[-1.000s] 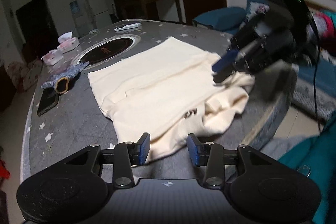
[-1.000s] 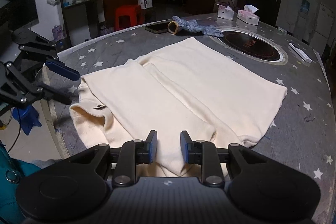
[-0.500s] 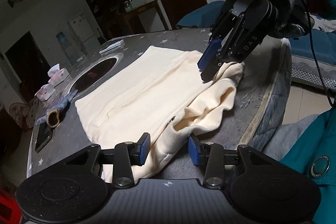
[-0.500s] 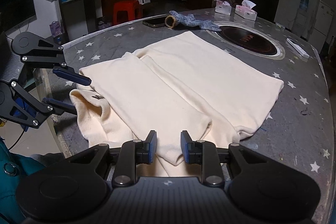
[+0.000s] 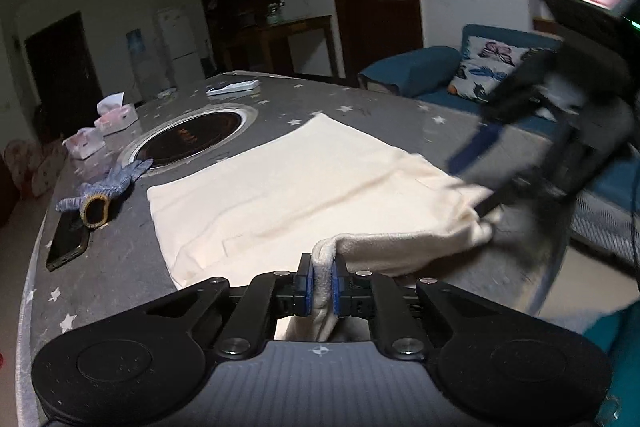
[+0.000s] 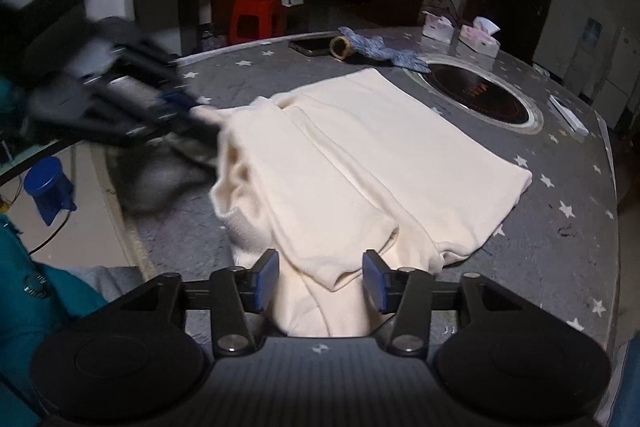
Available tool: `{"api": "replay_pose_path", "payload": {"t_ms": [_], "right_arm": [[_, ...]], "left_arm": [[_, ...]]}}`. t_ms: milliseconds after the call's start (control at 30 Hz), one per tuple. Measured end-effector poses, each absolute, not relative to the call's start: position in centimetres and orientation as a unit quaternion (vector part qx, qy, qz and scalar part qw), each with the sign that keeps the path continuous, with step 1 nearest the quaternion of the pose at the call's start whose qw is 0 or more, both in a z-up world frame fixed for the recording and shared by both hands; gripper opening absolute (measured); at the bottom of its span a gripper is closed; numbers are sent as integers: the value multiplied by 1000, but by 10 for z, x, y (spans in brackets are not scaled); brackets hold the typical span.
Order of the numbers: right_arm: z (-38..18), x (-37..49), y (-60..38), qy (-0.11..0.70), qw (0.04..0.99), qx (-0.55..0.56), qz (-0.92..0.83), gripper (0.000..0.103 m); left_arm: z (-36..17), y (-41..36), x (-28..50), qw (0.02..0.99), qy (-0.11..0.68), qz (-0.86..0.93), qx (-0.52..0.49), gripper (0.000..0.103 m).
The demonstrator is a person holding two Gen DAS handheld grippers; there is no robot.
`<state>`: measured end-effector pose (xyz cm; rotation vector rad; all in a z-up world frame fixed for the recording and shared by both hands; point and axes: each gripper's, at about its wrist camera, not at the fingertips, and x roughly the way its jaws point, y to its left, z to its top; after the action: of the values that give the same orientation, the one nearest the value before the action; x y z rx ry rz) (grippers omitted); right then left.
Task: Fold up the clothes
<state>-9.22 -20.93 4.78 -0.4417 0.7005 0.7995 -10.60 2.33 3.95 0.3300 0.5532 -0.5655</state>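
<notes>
Sofa [image 5: 432, 75] shows only leftward; left hand-held gripper [image 5: 321, 285] pinches garment [image 5: 304, 187], right [image 6: 321, 281] opening.

No text can be read for sure in either view. The dark round cooktop [image 6: 478, 95] set in the table, far ahead of the right jaws, carries small reddish marks in its centre, but they are too blurred to spell out.
</notes>
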Motion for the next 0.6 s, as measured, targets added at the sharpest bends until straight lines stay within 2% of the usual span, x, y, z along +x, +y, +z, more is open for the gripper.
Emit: {"api": "replay_pose_path", "payload": {"t_ms": [367,467,533,600], "right_arm": [[41,-109,-196,301,824,-233,419,51],[32,-103,-187,296,825,-240,417,44],[26,-99,-181,298,824,-247,414,40],[22,-96,-176,302,823,-254,408,24]], "left_arm": [[38,21,-83,905,285,-279,149,9],[37,23,-85,904,288,-278,146,10],[37,24,-88,904,289,-279,146,14],[37,25,-96,904,287,-280,150,16]]}}
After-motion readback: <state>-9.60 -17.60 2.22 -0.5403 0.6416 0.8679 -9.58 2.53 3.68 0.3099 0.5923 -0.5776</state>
